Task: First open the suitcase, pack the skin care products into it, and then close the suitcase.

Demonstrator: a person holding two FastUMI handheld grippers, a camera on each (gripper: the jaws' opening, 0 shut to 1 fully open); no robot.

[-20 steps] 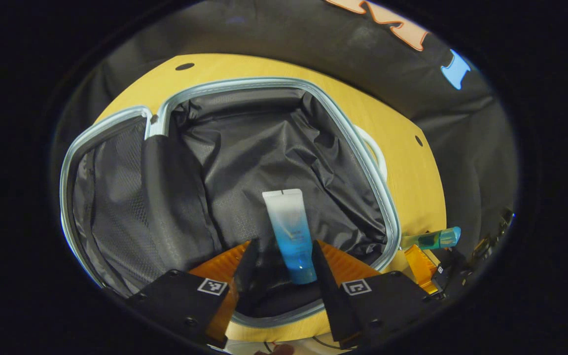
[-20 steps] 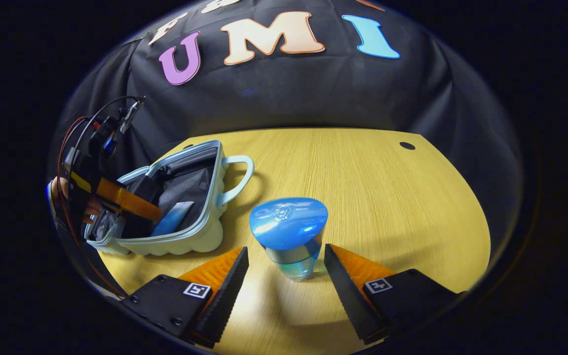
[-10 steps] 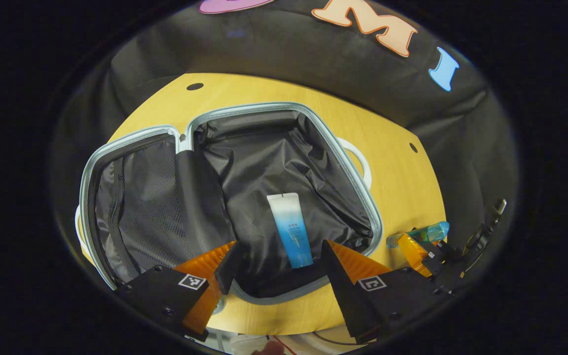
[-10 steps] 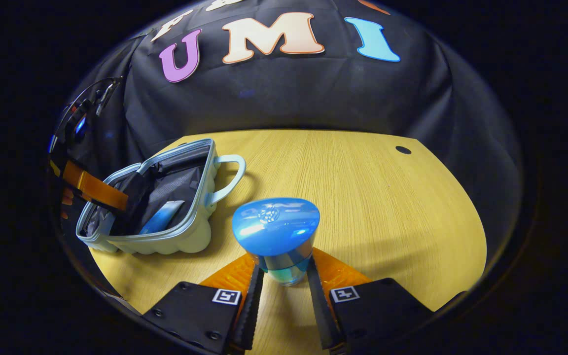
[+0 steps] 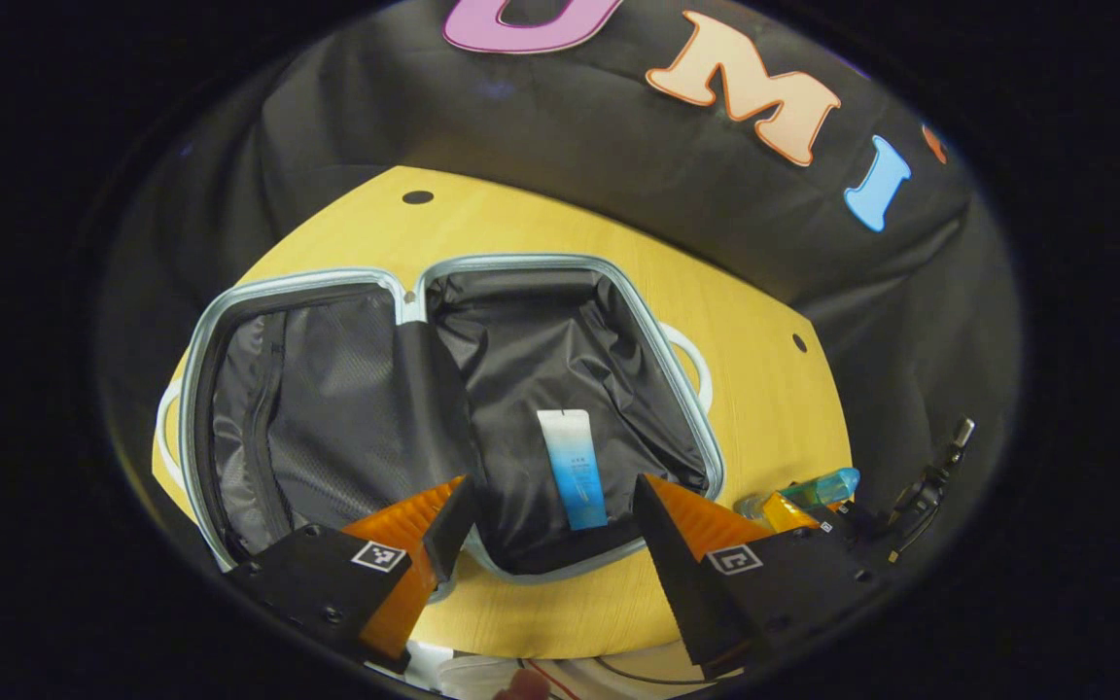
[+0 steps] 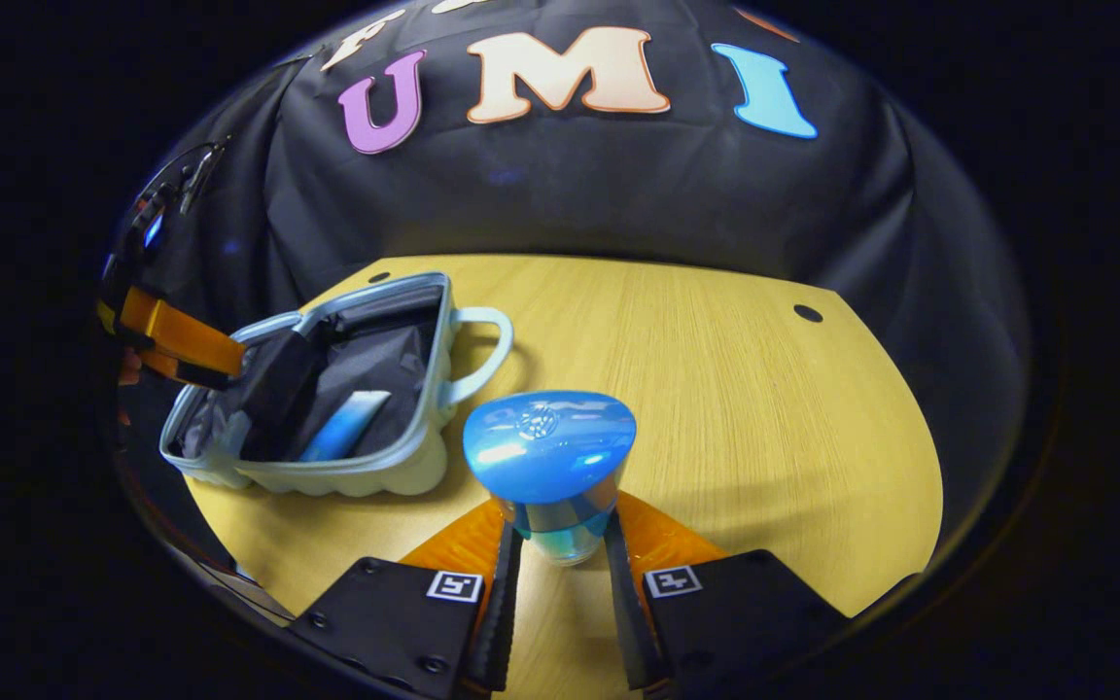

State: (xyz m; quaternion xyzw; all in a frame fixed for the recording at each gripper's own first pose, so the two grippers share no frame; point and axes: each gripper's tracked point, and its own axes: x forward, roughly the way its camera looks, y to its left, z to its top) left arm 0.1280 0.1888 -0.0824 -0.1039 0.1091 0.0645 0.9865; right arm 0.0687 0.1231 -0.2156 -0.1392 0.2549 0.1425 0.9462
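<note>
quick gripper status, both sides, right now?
Left gripper: open, holding nothing, above the open suitcase.
Right gripper: closed on the blue-capped bottle.

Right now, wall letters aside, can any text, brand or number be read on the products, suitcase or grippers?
Tube in the suitcase: small print, too blurred to read.
Bottle cap: embossed emblem, no legible words.
Left gripper and right gripper: square coded markers, no words.

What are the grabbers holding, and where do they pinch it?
The right gripper pinches the blue-capped bottle on its clear body, below the cap. The left gripper holds nothing.
</note>
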